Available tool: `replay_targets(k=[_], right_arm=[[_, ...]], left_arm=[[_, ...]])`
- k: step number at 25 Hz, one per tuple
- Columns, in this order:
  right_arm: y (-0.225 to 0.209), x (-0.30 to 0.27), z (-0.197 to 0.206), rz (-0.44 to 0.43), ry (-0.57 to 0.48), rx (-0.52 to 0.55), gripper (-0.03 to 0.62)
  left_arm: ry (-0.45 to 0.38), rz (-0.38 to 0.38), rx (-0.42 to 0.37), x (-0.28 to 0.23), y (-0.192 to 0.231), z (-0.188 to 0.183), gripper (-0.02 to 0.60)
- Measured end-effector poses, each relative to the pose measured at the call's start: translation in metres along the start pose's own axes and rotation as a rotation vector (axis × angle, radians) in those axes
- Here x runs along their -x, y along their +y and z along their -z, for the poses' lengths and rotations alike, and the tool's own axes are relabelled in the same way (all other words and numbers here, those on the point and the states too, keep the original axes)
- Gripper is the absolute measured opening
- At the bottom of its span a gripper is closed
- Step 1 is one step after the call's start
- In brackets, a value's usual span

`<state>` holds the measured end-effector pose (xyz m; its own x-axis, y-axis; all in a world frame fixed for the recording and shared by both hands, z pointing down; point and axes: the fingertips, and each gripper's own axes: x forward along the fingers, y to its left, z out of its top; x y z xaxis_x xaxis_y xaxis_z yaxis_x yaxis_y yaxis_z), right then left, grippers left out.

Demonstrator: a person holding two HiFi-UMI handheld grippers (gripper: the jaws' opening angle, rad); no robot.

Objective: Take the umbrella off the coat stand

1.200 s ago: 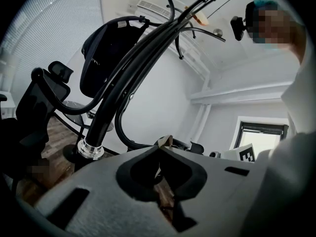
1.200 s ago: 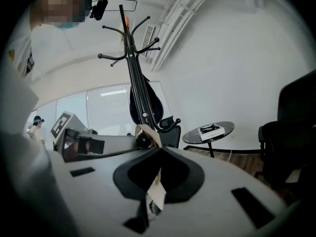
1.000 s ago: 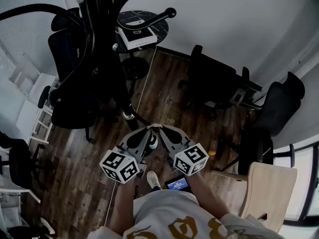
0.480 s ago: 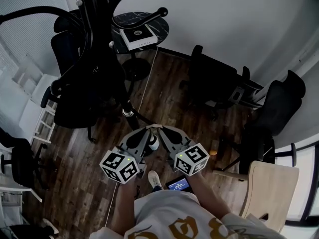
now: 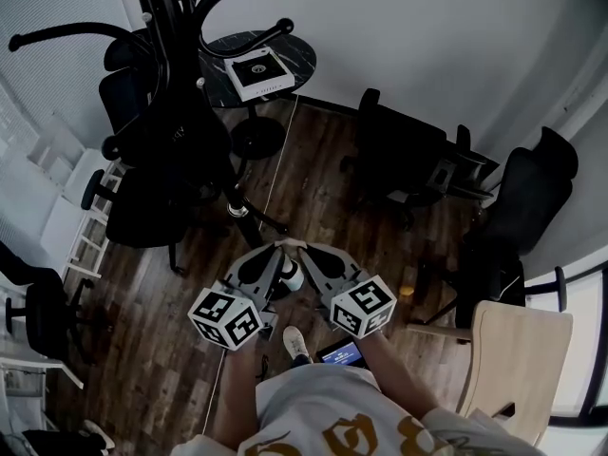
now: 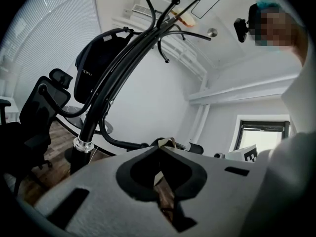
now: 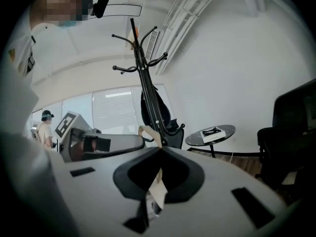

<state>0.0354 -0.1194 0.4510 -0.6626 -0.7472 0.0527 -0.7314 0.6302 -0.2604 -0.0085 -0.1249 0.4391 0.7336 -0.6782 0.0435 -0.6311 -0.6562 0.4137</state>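
Office, wood floor point(image 5: 313, 174); coat stand point(image 5: 169, 36) ahead; left claw point(image 5: 275, 249) and right claw point(image 5: 303, 249) closed, empty; approach step; next, reach for umbrella, not made out here.

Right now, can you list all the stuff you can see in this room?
coat stand: one, black, far left by the wall
hanging thing: one, black, on the coat stand; can't tell if it is the umbrella
round table: one, black, beside the coat stand
box: one, white, on the round table
office chairs: at least four, black, around the room
wooden chair: one, pale, near right
floor: dark wood
small screen: one, glowing blue, at the person's front
left gripper: one, grey, fingers together, empty
right gripper: one, grey, fingers together, empty
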Motion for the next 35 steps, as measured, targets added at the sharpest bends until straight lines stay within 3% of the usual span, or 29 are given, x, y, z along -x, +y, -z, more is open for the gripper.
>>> replay_targets(k=[22,35], right_arm=[[0.036,0.084,-0.011,0.002,-0.061,-0.125,0.015],[0.055,0.124,-0.020,-0.020,-0.105,-0.180,0.015]], left_arm=[[-0.052,0.031,0.061,0.037,-0.081,0.014,0.023],[-0.057,0.028,0.035,0.055,-0.124,0.017,0.023]])
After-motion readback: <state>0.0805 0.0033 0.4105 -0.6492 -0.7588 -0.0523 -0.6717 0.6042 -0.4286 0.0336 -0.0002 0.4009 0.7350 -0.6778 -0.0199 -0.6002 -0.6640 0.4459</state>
